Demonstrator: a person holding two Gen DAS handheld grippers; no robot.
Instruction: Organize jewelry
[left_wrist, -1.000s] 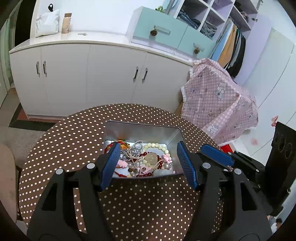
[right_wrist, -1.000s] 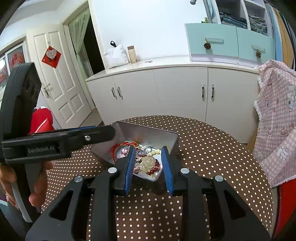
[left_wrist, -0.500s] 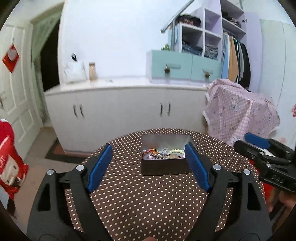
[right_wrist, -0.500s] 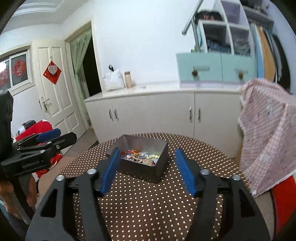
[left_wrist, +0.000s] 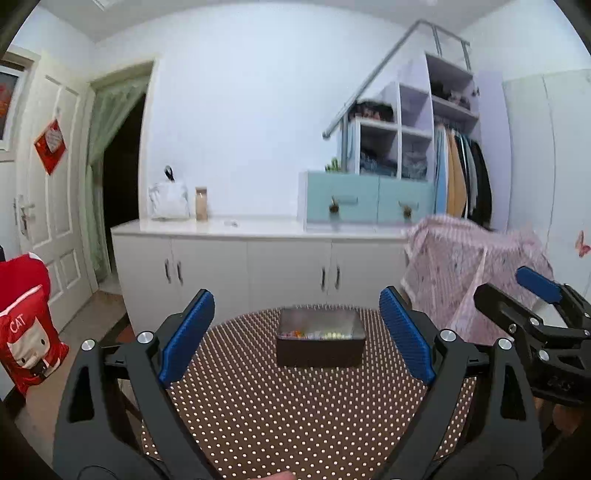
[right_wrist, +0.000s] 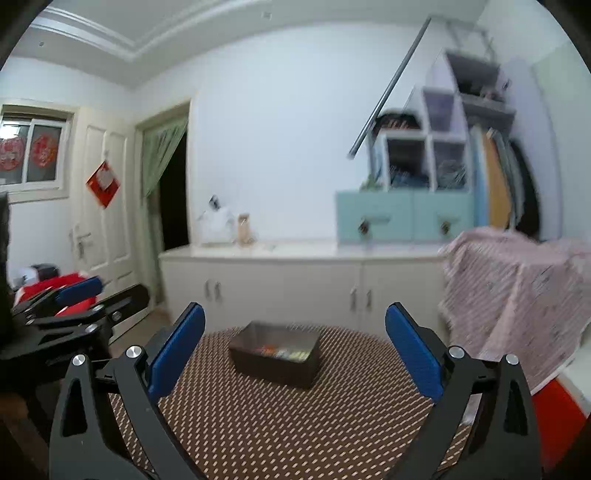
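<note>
A metal tin (left_wrist: 320, 347) holding a heap of beads and jewelry (left_wrist: 314, 335) sits on a round brown polka-dot table (left_wrist: 295, 413). The tin also shows in the right wrist view (right_wrist: 275, 354). My left gripper (left_wrist: 295, 336) is open and empty, well back from the tin and framing it. My right gripper (right_wrist: 293, 350) is open and empty, also pulled back from the tin. The right gripper shows at the right edge of the left wrist view (left_wrist: 535, 317); the left gripper shows at the left of the right wrist view (right_wrist: 74, 314).
White cabinets (left_wrist: 258, 266) with a teal drawer unit (left_wrist: 365, 203) stand behind the table. A pink patterned cloth (left_wrist: 472, 273) covers something at the right. A red bag (left_wrist: 26, 321) sits on the floor at the left by a door.
Both grippers have drawn back and up from the tin. The right gripper has opened wide. The tin now looks small and far.
</note>
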